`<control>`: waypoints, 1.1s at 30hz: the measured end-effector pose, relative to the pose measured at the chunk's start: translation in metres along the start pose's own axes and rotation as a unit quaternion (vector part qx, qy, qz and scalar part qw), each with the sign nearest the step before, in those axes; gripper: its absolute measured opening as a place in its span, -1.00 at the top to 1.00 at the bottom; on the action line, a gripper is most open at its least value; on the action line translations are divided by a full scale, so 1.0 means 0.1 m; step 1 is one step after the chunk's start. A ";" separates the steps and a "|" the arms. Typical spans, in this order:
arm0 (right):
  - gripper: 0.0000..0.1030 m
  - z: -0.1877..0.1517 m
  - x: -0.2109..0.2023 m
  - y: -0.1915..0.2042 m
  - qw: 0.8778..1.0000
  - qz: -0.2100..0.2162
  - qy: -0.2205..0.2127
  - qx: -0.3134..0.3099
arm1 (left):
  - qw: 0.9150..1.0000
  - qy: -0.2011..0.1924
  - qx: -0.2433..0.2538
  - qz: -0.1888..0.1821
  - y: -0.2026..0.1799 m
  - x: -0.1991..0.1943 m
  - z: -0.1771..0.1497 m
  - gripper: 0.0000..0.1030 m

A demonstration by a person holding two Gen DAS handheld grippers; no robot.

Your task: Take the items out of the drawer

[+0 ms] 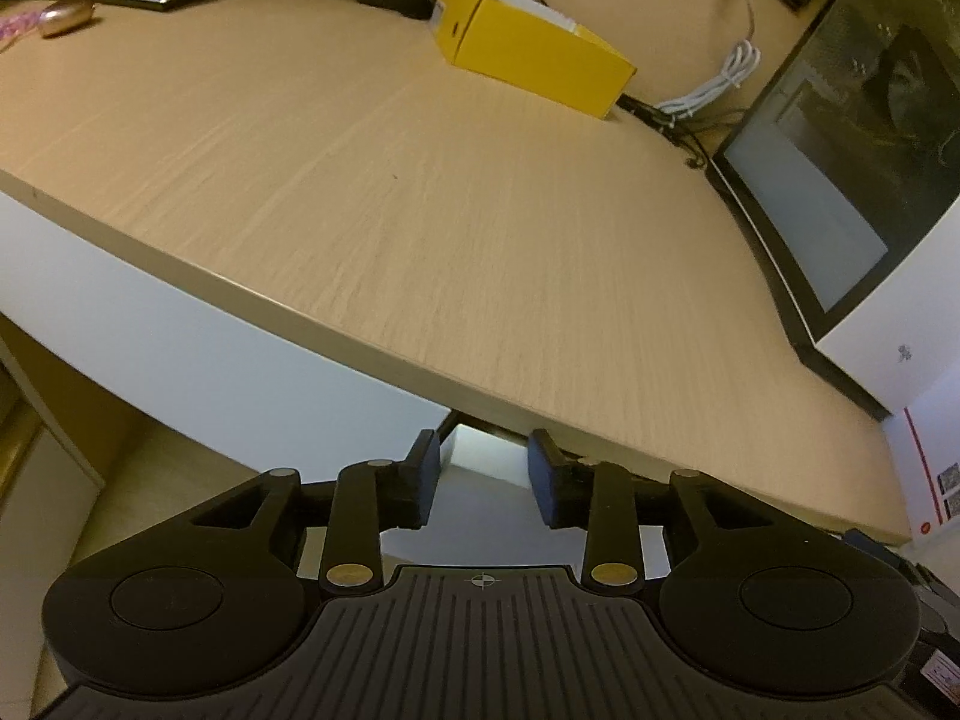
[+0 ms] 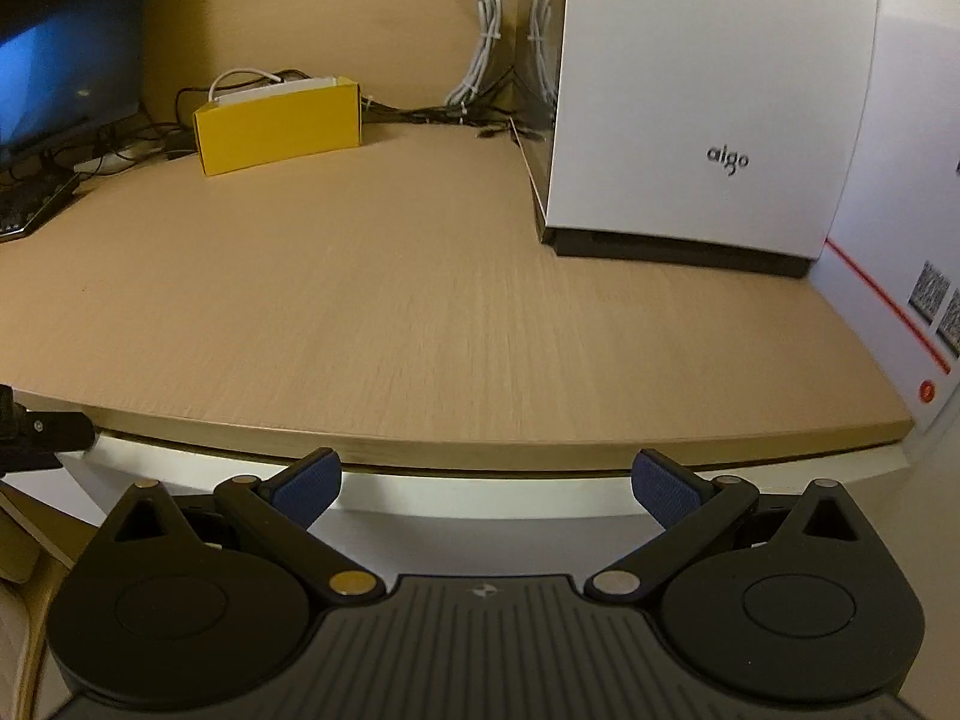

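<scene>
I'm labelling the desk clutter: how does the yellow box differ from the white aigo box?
The yellow box lies low on its long side, open at the top with a white cable in it; the white aigo box stands tall and closed. The yellow box sits back by the cables, while the aigo box is nearer the desk's front edge, at the right. Both rest on the wooden desk.

Both views are lit dimly by warm indoor light, which gives the wooden tabletop (image 1: 456,192) a yellowish cast. The straight tabletop edges are bent into curves by strong fisheye distortion, most of all toward the picture corners. The wood grain is smeared by slight motion blur. Soft glare is seen on the monitor (image 1: 840,168) at the tabletop's right edge. Deep shadow is cast under the tabletop's near edge. The far corners are left dark and grainy.
</scene>
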State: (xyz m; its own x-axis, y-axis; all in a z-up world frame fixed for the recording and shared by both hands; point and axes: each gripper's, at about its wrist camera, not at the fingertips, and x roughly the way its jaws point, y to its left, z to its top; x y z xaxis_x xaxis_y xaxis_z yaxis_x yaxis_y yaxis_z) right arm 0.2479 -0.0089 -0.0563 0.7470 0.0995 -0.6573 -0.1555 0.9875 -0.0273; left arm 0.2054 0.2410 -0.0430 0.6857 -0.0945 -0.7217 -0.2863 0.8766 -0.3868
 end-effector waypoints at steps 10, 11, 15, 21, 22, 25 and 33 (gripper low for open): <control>-1.00 0.04 0.07 0.01 0.999 0.017 0.028 0.004 | 1.000 0.017 0.015 -0.008 0.03 0.00 0.01 0.26; -1.00 0.05 0.07 0.01 0.999 0.017 0.032 0.004 | 1.000 0.016 0.016 -0.007 0.03 0.00 0.02 0.29; -1.00 0.06 0.07 0.00 0.999 0.022 0.035 0.002 | 1.000 -0.004 0.022 0.004 0.05 -0.01 0.06 0.59; -1.00 0.04 0.08 -0.01 1.000 0.012 0.028 0.008 | 0.999 0.003 0.034 0.006 0.02 0.00 0.08 0.55; -1.00 0.05 0.08 -0.01 0.999 0.013 0.031 0.007 | 0.999 0.004 0.036 0.007 0.02 0.00 0.07 0.55; -1.00 0.06 0.07 -0.01 0.999 0.018 0.042 0.005 | 0.999 0.006 0.052 0.013 -0.03 0.00 0.06 0.49; -1.00 0.07 0.05 -0.03 0.998 0.023 0.056 0.003 | 0.998 0.017 0.059 0.015 -0.06 -0.04 0.04 0.47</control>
State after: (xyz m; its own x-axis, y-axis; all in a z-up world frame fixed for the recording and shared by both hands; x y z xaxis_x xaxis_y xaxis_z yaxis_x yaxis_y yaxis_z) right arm 0.2564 -0.0100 -0.0544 0.6619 0.1299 -0.7382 -0.1833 0.9830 0.0086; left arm 0.2068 0.2383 -0.0353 0.6549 -0.0813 -0.7514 -0.2240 0.9286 -0.2957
